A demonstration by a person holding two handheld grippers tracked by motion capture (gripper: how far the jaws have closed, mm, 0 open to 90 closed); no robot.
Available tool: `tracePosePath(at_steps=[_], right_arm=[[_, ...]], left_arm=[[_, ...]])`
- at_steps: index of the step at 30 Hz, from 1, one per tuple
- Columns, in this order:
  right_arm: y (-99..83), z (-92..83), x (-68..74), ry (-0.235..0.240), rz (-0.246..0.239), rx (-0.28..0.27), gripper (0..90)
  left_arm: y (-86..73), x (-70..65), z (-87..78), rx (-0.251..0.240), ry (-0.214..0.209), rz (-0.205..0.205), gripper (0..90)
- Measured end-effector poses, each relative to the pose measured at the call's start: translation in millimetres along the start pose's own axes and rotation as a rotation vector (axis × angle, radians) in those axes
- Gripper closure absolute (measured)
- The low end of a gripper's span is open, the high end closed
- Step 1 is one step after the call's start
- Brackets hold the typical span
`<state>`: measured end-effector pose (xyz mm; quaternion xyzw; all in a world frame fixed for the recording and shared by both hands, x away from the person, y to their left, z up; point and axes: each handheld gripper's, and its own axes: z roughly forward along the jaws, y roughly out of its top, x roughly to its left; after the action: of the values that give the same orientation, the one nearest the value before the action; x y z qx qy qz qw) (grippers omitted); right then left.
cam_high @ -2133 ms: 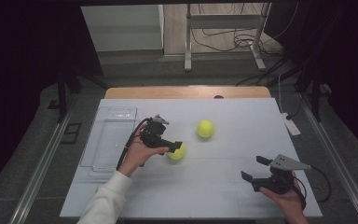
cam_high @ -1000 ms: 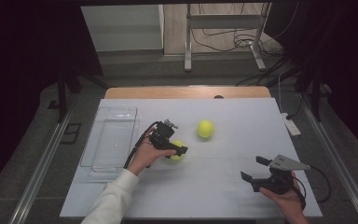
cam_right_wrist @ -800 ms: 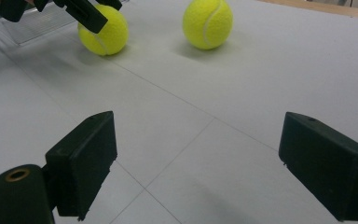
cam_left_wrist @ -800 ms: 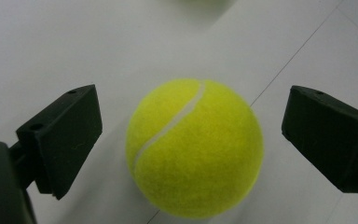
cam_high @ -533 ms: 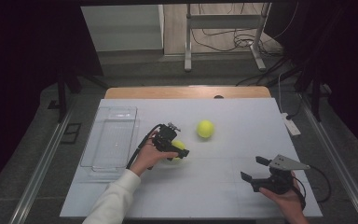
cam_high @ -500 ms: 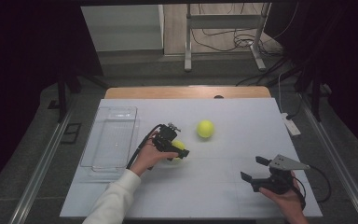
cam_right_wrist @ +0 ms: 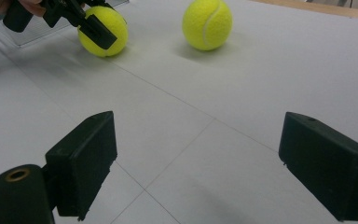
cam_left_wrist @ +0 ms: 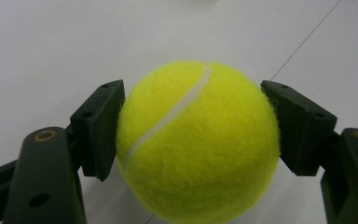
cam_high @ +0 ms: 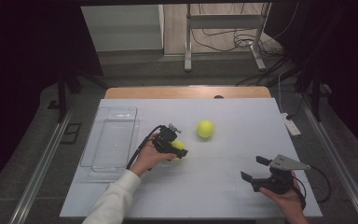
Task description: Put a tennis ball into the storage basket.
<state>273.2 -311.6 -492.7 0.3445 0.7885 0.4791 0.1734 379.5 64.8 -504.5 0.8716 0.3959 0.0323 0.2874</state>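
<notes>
L gripper [cam_high: 176, 150]: over the mid-left of the table, held in the person's L hand, white sleeve coming in from the bottom edge.
L fingers [cam_left_wrist: 100, 126]: have just been closing; now both pads pressed on the sides of the near ball, one each side. Grip looks firm, no gap at either pad in the L gripper view.
Near ball [cam_left_wrist: 198, 142]: yellow-green tennis ball w/ white seam running diagonally. Sits between the L fingers, low at the table surface; can't tell if it is lifted or still resting. In the R gripper view it shows at upper left [cam_right_wrist: 103, 30] w/ a black finger across its front.
Far ball [cam_high: 205, 129]: 2nd tennis ball, loose on the table, beyond and to the right of the near ball, apart from it, not touched by anything.
R gripper [cam_high: 260, 169]: near the front-right of the table, in the R hand, grey three-cornered plate on top, cable trailing off to the right.
R fingers [cam_right_wrist: 81, 161]: spread wide, nothing between them, bare table under them. Well apart from both balls.
Tray [cam_high: 108, 140]: clear plastic, rectangular, left side of the table, just left of the L hand.
Table [cam_high: 214, 186]: white sheet w/ thin grid lines, wood edge at the far side.
</notes>
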Motion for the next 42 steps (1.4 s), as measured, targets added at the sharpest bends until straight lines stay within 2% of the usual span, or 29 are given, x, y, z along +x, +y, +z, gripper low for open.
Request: tracePosePath(at_steps=[10, 20, 27, 42], right_arm=[[0.1, -0.4, -0.1, 0.001, -0.001, -0.004, 11.9], [-0.1, -0.3, 0.1, -0.003, -0.003, -0.001, 12.0], [-0.1, 0.0, 0.3, -0.006, -0.005, 0.0, 11.9], [0.0, -0.6, 0.4, -0.005, -0.002, -0.002, 12.0]], left_arm=[[-1.9, -2.2, -16.0, -0.06, -0.004, 0.01, 26.8], [-1.4, -3.2, -25.2, -0.112, 0.014, 0.0, 26.8], [-1.3, -2.5, -37.7, -0.177, 0.032, -0.001, 26.8], [0.6, -6.8, -59.6, -0.28, 0.024, 0.014, 26.8]])
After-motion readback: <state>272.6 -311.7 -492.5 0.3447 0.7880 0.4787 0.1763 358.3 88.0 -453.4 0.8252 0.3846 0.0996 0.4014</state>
